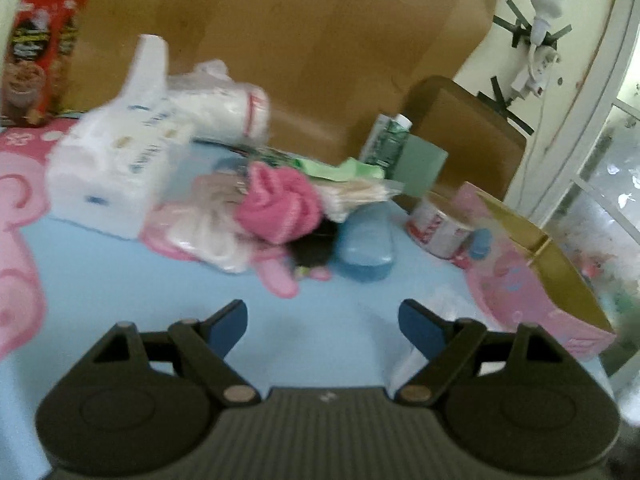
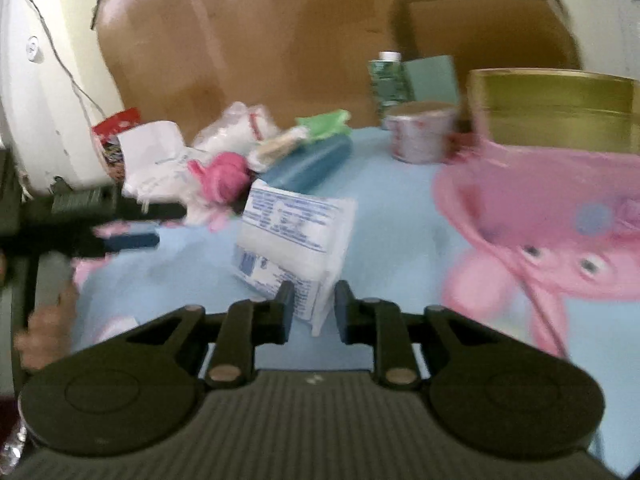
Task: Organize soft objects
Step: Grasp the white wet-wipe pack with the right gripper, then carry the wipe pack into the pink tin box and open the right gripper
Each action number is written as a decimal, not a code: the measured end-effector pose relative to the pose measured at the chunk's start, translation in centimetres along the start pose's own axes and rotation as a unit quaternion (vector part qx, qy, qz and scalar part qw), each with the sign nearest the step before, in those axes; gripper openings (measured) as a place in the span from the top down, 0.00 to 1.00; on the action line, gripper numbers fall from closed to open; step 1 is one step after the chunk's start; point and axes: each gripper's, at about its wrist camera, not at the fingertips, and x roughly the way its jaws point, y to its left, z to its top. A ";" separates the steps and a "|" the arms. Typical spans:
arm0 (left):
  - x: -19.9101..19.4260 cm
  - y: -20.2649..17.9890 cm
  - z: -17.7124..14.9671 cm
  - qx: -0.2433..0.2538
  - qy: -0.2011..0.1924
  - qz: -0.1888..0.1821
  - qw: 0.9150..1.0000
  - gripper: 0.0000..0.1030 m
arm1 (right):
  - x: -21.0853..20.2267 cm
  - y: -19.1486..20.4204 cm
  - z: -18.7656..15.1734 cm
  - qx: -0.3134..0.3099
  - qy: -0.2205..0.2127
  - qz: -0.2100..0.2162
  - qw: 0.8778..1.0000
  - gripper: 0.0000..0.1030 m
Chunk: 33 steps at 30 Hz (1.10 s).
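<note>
1. Fingers of the left gripper (image 1: 322, 326), left wrist view: we see two blue-tipped pads (image 1: 228, 326) spread wide apart with nothing between them, only the pale blue mat (image 1: 160, 288) below. They are released.
2. Ahead of them we note the heap of soft things: a rolled pink cloth (image 1: 280, 208) of ribbed, fuzzy knit, lying on a crinkled clear bag (image 1: 208, 236) whose contents are too blurred to name.
3. At left stands a white tissue pack (image 1: 108, 176), blocky and plastic-wrapped; its print is unreadable.
4. A rounded blue case (image 1: 366, 246) lies just right of the pink cloth, partly hiding something dark behind it.
5. A pink box (image 1: 532, 280) with a golden inner wall is cut off at the right; open mat lies between it and the heap.
6. Right wrist view: the right gripper (image 2: 312, 308) has its fingers (image 2: 285, 308) drawn close on the lower corner of a white packet (image 2: 296, 236), a flat, soft, plastic-wrapped square with blue print, tilted on the mat. We read this as a grasp, though motion blur softens the contact.
7. The left gripper (image 2: 132, 240) enters from the left edge, blurred, with part of a hand (image 2: 44, 320) below it.
8. The pink box (image 2: 552, 216) fills the right side, near the packet; clear mat separates them.
</note>
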 end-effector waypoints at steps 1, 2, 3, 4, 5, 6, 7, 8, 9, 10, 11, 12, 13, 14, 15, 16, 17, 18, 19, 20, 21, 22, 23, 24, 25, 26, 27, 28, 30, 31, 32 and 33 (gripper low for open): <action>0.4 -0.5 0.2 0.004 0.005 -0.009 1.000 0.20 | 0.1 -0.1 0.2 -0.001 0.002 -0.008 1.000 0.58; 0.7 -1.4 0.3 0.013 0.011 -0.022 1.000 0.20 | -0.1 -0.4 0.2 0.000 0.000 -0.014 1.000 0.41; 1.1 -2.5 0.3 0.029 0.017 -0.033 0.999 0.20 | -0.6 -0.6 -0.1 0.000 -0.008 -0.020 1.000 0.36; 1.6 -3.9 0.0 0.054 0.025 -0.043 0.997 0.20 | -0.3 -0.7 0.2 -0.002 -0.014 -0.026 1.000 0.31; 2.0 -4.8 -0.1 0.072 0.032 -0.047 0.996 0.20 | -0.5 -0.7 0.1 -0.005 -0.019 -0.027 0.999 0.28; 2.6 -6.1 -0.6 0.098 0.042 -0.049 0.993 0.20 | -0.4 -0.6 0.1 -0.008 -0.020 -0.027 0.999 0.28; 3.0 -6.9 -1.0 0.113 0.048 -0.046 0.991 0.20 | 0.1 -0.4 0.3 -0.011 -0.016 -0.026 0.999 0.28; 3.8 -7.7 -1.5 0.128 0.063 -0.038 0.989 0.24 | 1.0 -0.1 0.6 -0.016 -0.009 -0.024 1.000 0.28; 4.9 -8.0 -2.1 0.132 0.088 -0.032 0.987 0.31 | 1.7 0.5 0.5 -0.028 0.002 -0.022 0.999 0.28; 5.4 -8.2 -2.6 0.132 0.100 -0.034 0.986 0.35 | 2.8 0.8 0.5 -0.045 0.016 -0.017 0.999 0.27; 5.2 -8.6 -3.3 0.141 0.088 -0.036 0.985 0.39 | 3.0 1.6 -0.1 -0.078 0.008 -0.027 0.997 0.32; 5.0 -9.2 -3.8 0.150 0.089 -0.048 0.983 0.40 | 3.4 2.4 -0.6 -0.112 0.006 -0.041 0.993 0.35; 4.8 -9.8 -4.3 0.160 0.090 -0.049 0.982 0.40 | 3.4 2.9 -1.0 -0.131 -0.007 -0.048 0.990 0.42; 4.7 -10.1 -4.7 0.164 0.086 -0.045 0.982 0.40 | 3.3 2.8 -1.1 -0.125 -0.012 -0.051 0.991 0.49; 4.5 -10.3 -4.7 0.160 0.086 -0.052 0.982 0.41 | 3.2 2.5 -1.0 -0.116 -0.018 -0.059 0.991 0.50; 4.3 -10.5 -4.6 0.152 0.084 -0.060 0.983 0.44 | 2.9 2.1 -0.9 -0.109 -0.024 -0.060 0.992 0.52; 3.8 -10.8 -4.2 0.144 0.078 -0.072 0.984 0.44 | 2.4 1.6 -0.8 -0.099 -0.037 -0.060 0.993 0.52; 3.4 -11.3 -3.6 0.140 0.069 -0.082 0.984 0.44 | 1.6 1.4 -0.6 -0.092 -0.055 -0.060 0.992 0.52; 3.0 -12.1 -2.9 0.141 0.058 -0.092 0.984 0.44 | 0.8 1.1 -0.2 -0.089 -0.077 -0.065 0.991 0.52; 2.7 -13.1 -2.3 0.146 0.043 -0.104 0.983 0.44 | 0.0 1.0 0.2 -0.092 -0.096 -0.074 0.988 0.52; 2.6 -14.4 -1.7 0.154 0.030 -0.117 0.981 0.44 | -0.9 0.7 0.9 -0.098 -0.120 -0.090 0.984 0.52; 2.8 -15.8 -1.1 0.164 0.020 -0.126 0.978 0.44 | -1.5 0.4 1.4 -0.105 -0.139 -0.106 0.979 0.52; 3.2 -17.4 -0.5 0.177 0.011 -0.136 0.975 0.44 | -2.0 0.0 2.0 -0.112 -0.153 -0.122 0.974 0.51; 3.7 -18.9 -0.2 0.189 0.003 -0.144 0.971 0.44 | -2.6 -0.8 2.7 -0.114 -0.166 -0.143 0.969 0.51; 4.4 -20.8 0.2 0.203 -0.009 -0.154 0.967 0.44 | -3.1 -1.8 3.5 -0.107 -0.173 -0.158 0.966 0.50; 5.0 -22.3 0.4 0.213 -0.019 -0.162 0.963 0.40 | -3.7 -3.0 4.1 -0.098 -0.177 -0.166 0.965 0.48; 5.7 -23.7 0.4 0.220 -0.026 -0.172 0.960 0.37 | -4.0 -4.3 4.9 -0.090 -0.181 -0.183 0.962 0.44; 6.9 -25.1 0.3 0.223 -0.024 -0.183 0.957 0.30 | -4.3 -5.4 5.5 -0.086 -0.178 -0.202 0.959 0.37; 9.4 -27.2 -0.1 0.225 -0.012 -0.181 0.957 0.27 | -3.7 -8.0 6.6 -0.077 -0.164 -0.255 0.950 0.21; 10.3 -28.0 -0.5 0.228 -0.005 -0.162 0.960 0.30 | -3.9 -9.2 6.7 -0.066 -0.157 -0.281 0.944 0.18; 10.5 -28.1 -0.9 0.226 -0.002 -0.151 0.962 0.31 | -4.2 -10.2 6.7 -0.050 -0.152 -0.296 0.942 0.18; 10.2 -27.6 -1.2 0.218 -0.004 -0.154 0.964 0.31 | -5.0 -11.1 6.4 -0.029 -0.158 -0.291 0.943 0.18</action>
